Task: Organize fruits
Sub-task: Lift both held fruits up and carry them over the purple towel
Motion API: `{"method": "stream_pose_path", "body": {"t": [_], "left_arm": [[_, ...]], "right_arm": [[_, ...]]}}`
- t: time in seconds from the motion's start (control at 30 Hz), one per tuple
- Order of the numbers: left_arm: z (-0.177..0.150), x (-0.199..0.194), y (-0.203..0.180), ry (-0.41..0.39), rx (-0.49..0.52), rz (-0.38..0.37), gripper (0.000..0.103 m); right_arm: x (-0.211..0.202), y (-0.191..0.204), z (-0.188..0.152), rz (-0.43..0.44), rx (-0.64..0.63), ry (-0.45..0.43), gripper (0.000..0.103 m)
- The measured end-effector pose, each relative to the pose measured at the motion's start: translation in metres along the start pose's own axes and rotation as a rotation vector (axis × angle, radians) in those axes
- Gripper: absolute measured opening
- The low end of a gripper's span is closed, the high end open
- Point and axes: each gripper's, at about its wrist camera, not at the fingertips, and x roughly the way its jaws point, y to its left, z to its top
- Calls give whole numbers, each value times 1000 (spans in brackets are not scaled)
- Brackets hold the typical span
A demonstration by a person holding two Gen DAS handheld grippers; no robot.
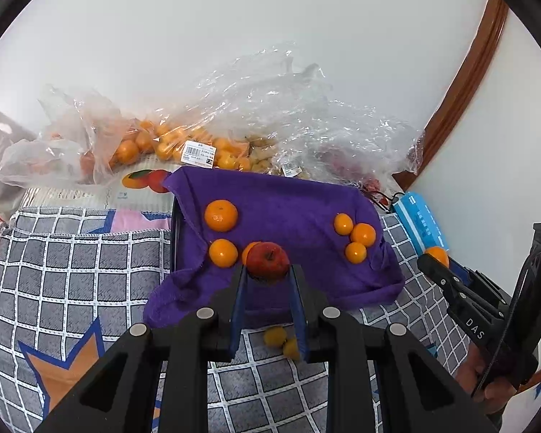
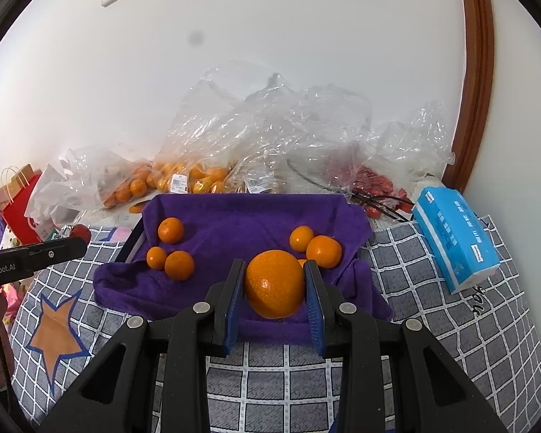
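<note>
Both fruits held above the purple towel-lined tray [image 2: 184, 213].
Left gripper [image 1: 268, 270] clamps a red apple [image 1: 268, 260]; right gripper [image 2: 275, 281] clamps a large orange [image 2: 274, 283], tray just ahead below.

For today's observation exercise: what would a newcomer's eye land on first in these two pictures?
Most striking is the purple towel spread at the centre, dotted with small oranges. Over its near edge the left gripper clamps a red apple, while the right gripper clamps a big orange. Behind lie crumpled clear bags of fruit against the wall.
</note>
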Motion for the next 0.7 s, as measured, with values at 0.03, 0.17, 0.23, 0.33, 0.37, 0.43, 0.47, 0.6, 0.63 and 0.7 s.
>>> {"method": "stream_pose_path", "body": {"t": [0.03, 0.17, 0.23, 0.33, 0.37, 0.43, 0.47, 0.6, 0.63, 0.7], "left_arm": [[1, 1, 0, 1, 0, 1, 22], [2, 4, 0, 2, 2, 0, 22], [3, 6, 0, 5, 3, 0, 22], [4, 9, 0, 10, 4, 2, 22], [4, 9, 1, 10, 5, 2, 22], [5, 11, 0, 13, 7, 5, 22], [5, 12, 0, 15, 8, 6, 22], [5, 17, 0, 25, 10, 14, 22], [5, 17, 0, 25, 12, 16, 22], [5, 18, 1, 25, 13, 16, 22]], "right_arm": [[2, 0, 0, 1, 1, 4, 32], [10, 3, 1, 5, -5, 13, 32], [13, 5, 1, 8, -8, 14, 32], [17, 6, 2, 13, -8, 16, 32], [17, 7, 3, 15, -7, 16, 32], [19, 7, 3, 18, -8, 15, 32], [20, 7, 3, 18, -8, 16, 32], [23, 4, 4, 20, -5, 16, 32], [24, 3, 4, 21, -3, 16, 32], [25, 0, 6, 19, -1, 12, 32]]}}
